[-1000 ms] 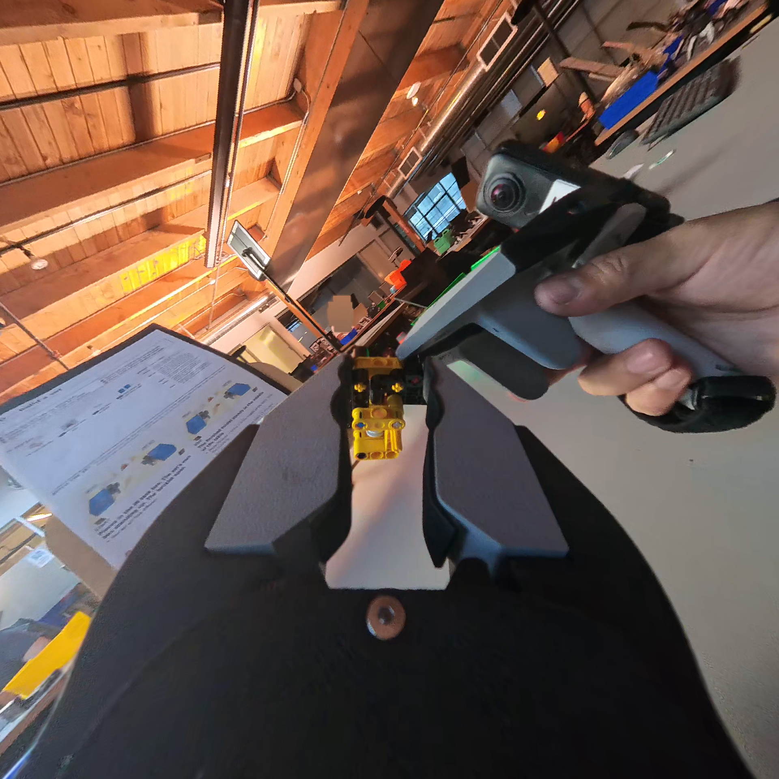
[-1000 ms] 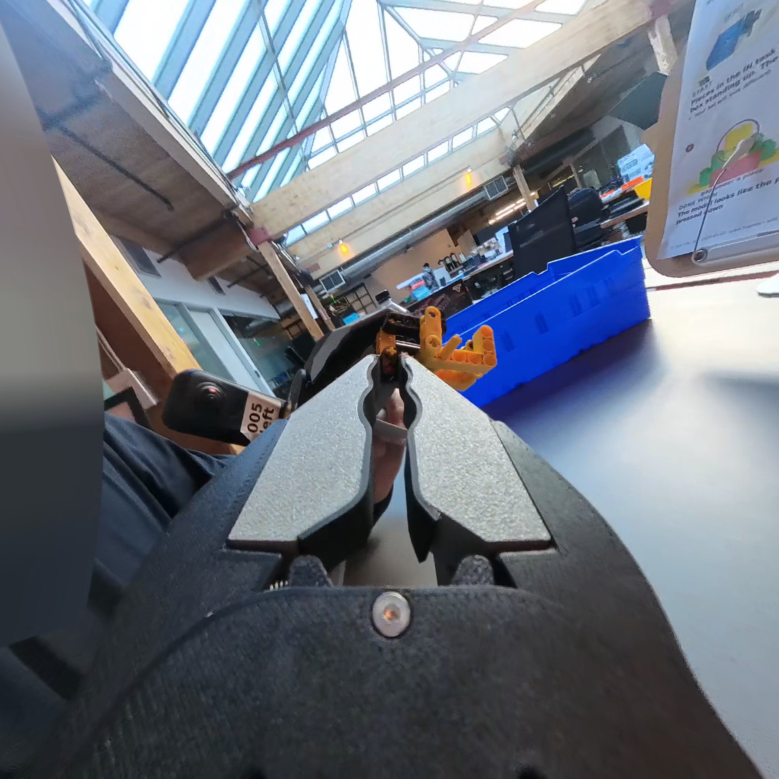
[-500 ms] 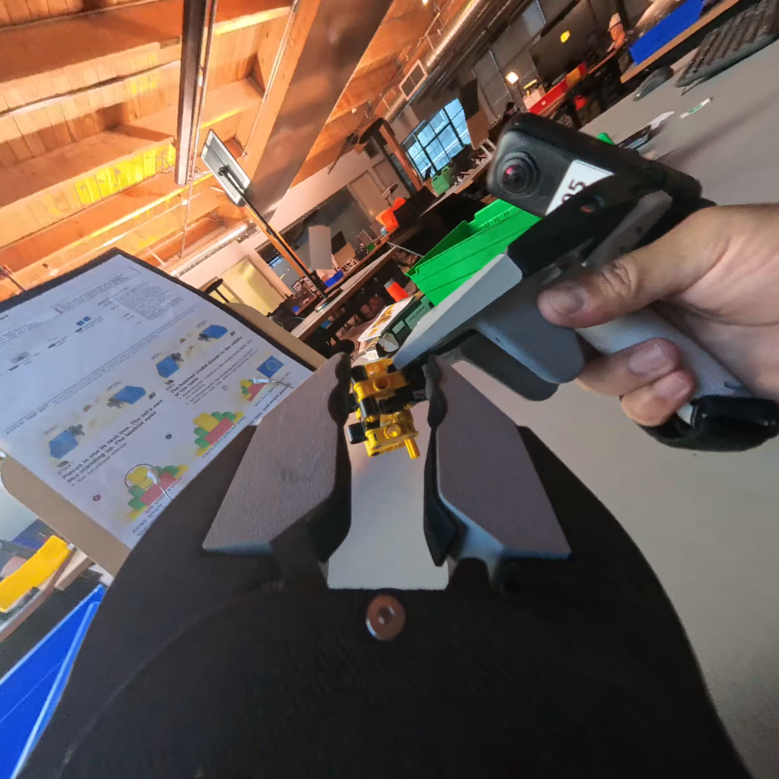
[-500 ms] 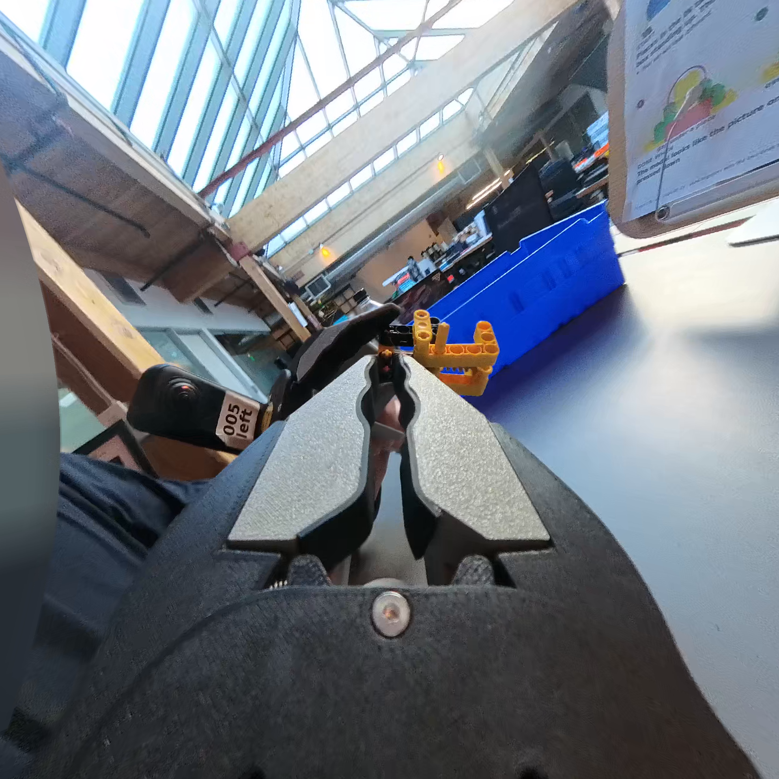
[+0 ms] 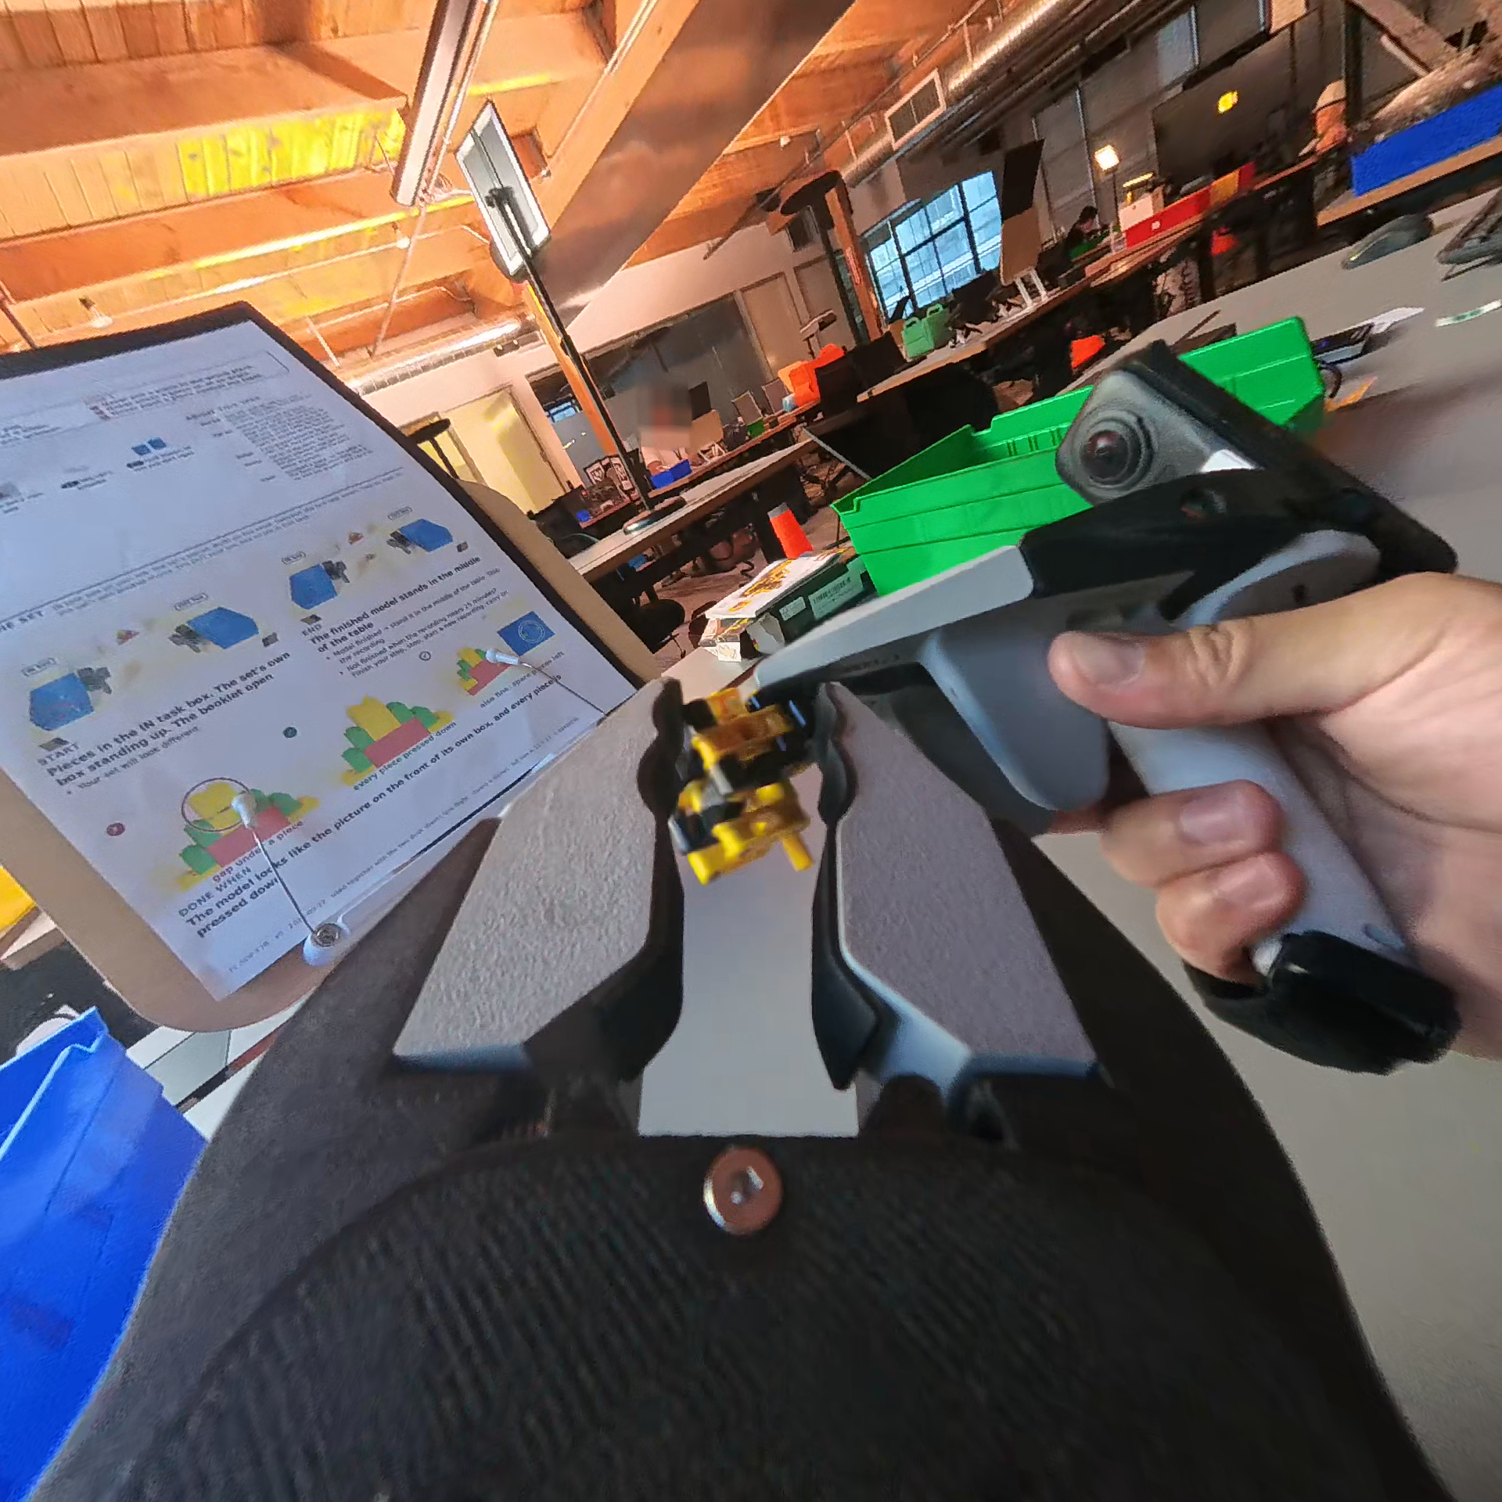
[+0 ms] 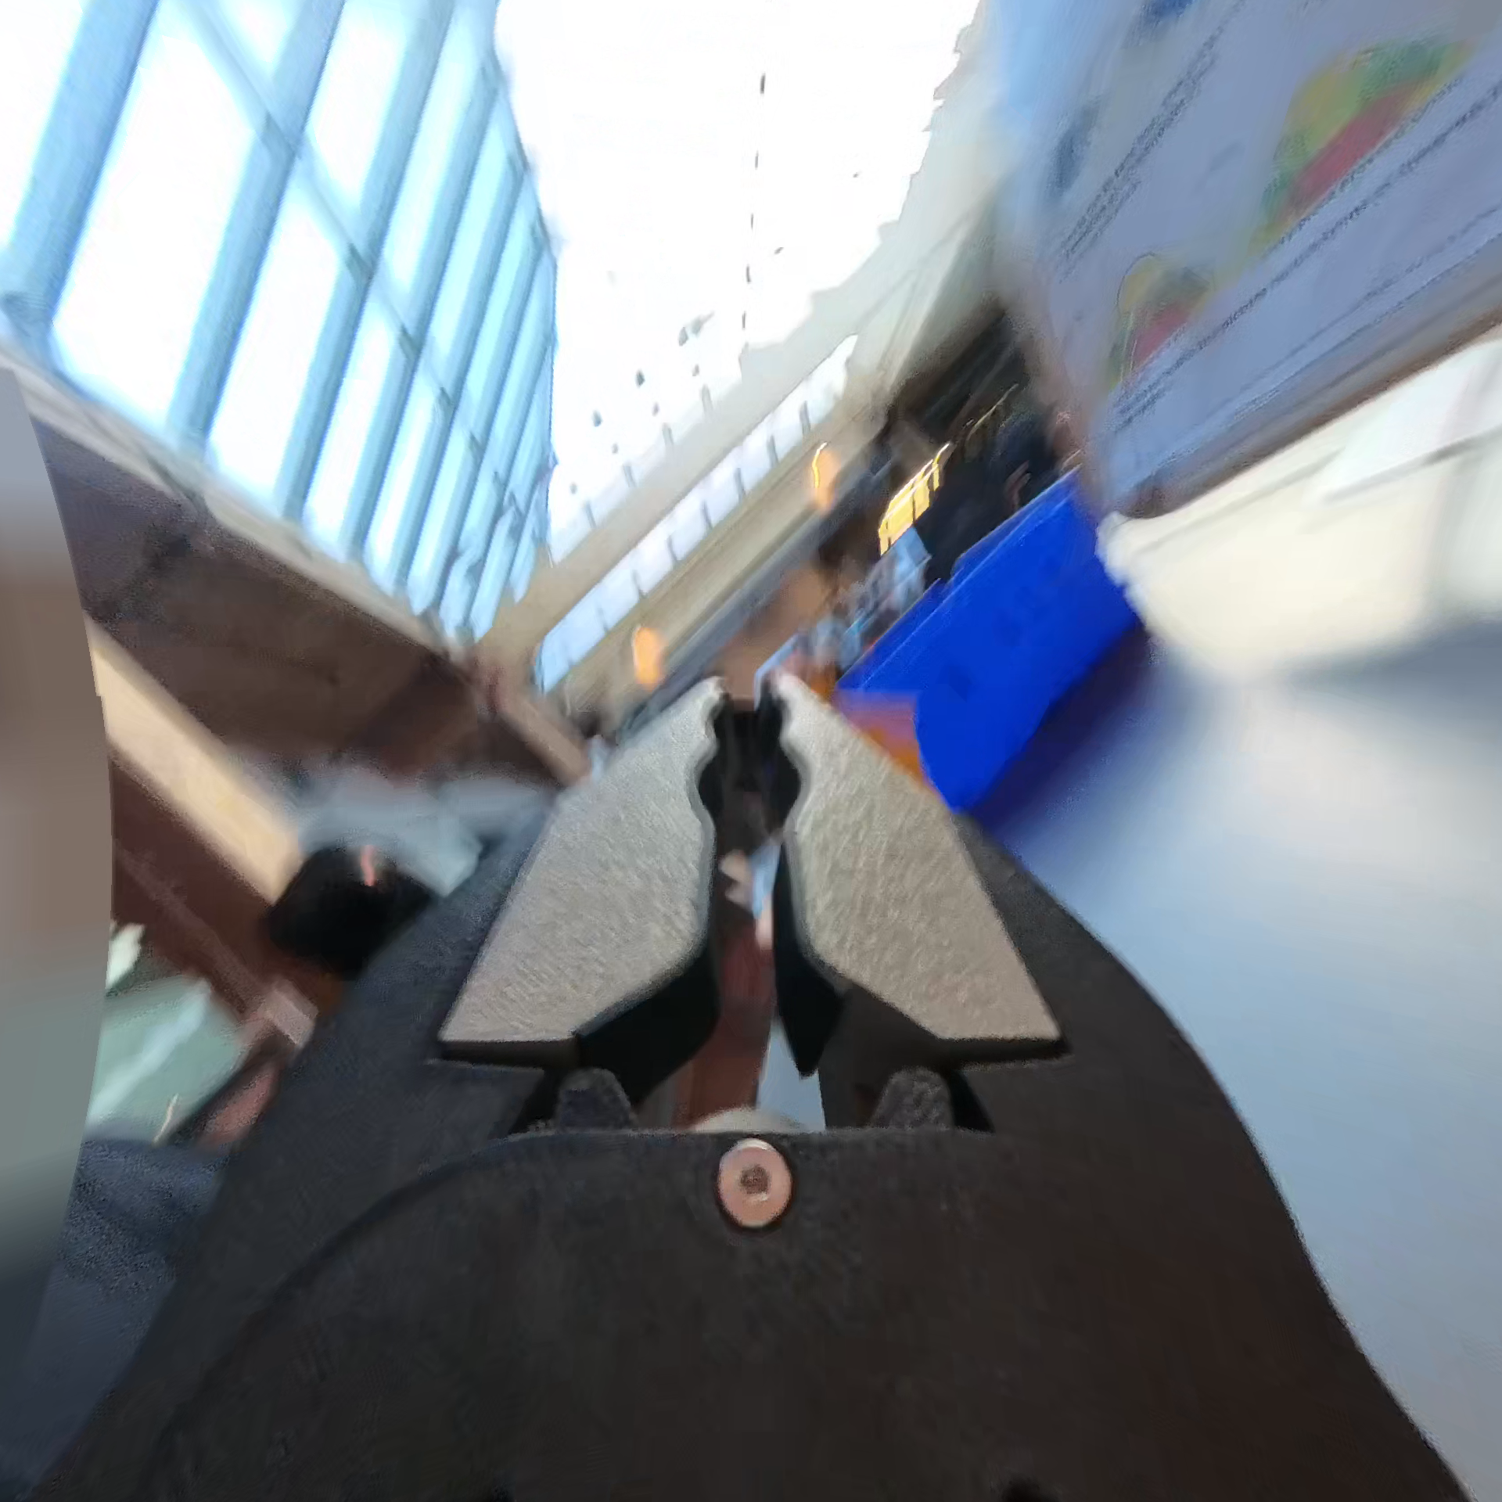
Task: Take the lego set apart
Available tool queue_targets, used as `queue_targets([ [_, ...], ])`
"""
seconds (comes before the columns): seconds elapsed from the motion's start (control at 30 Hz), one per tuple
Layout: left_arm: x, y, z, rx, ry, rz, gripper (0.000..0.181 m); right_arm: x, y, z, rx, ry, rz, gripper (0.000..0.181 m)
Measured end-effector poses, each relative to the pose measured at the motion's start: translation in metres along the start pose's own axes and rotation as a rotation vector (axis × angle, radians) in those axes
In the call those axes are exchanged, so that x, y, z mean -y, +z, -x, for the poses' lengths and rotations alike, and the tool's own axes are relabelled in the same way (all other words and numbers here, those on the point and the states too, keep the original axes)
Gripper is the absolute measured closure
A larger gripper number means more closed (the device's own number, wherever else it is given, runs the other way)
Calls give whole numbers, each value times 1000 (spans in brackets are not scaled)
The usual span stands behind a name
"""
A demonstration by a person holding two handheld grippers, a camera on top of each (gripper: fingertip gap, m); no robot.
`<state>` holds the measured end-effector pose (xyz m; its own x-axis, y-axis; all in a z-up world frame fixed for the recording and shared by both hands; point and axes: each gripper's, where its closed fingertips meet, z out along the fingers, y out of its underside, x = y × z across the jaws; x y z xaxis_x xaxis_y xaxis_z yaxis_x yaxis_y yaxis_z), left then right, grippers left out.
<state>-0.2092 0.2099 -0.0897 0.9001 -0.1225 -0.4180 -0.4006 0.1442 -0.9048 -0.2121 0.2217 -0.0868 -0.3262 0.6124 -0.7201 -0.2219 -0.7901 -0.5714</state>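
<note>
- Desk (image 5: 1268,1154): grey top, bare on the near right side in the left wrist view
- Blue bin (image 6: 1000,658): on the desk ahead of the right gripper; also at the lower left edge of the left wrist view
- Green bin (image 5: 975,504): on the desk beyond the grippers, a flat printed box just beside its near left corner
- Instruction sheet (image 5: 244,618): on a tilted board standing left of the left gripper, close to its left finger
- Right gripper (image 5: 780,691): held in a person's hand (image 5: 1333,772), reaching in from the right; its tip meets the lego set; right wrist view is heavily blurred, fingers nearly together on something small and dark, unidentifiable
- Left gripper (image 5: 744,780): jaws partly closed, clamped on the lego set
- Lego set (image 5: 740,788): yellow and black, held above the desk between the left fingertips
</note>
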Motion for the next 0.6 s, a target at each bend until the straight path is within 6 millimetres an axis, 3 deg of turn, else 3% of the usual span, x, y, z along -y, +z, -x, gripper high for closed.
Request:
queue_targets([
  [0.03,9,-13,-4,-29,-6,-56,181,39,-18,-4,2,34,-197,181],
  [0.1,3,-16,-15,-59,12,-30,181,80,-36,3,-7,-74,-221,181],
  [0.13,6,-15,-14,-63,21,-53,181,82,-34,10,-21,-169,-152,181],
  [0.2,-5,-4,-5,-69,-60,0,181,74,-29,10,-48,-212,-81,181],
  [0.27,-31,4,-10,-136,-109,116,181,47,-27,-9,-41,-170,119,181],
  [0.33,-53,3,-19,-197,-113,200,181,31,-37,-19,20,-38,241,181],
  [0.37,-62,1,-23,-231,-108,236,181,11,-45,-29,5,17,373,181],
  [0.43,-73,3,-24,-250,-137,293,181,-14,-55,-43,-32,41,466,181],
  [0.47,-74,6,-28,-272,-158,292,181,-24,-58,-44,-21,70,511,181],
  [0.53,-78,8,-31,-286,-156,324,181,-33,-58,-23,83,83,559,181],
  [0.6,-80,9,-37,-304,-113,334,181,-41,-62,-16,77,-22,612,181],
])
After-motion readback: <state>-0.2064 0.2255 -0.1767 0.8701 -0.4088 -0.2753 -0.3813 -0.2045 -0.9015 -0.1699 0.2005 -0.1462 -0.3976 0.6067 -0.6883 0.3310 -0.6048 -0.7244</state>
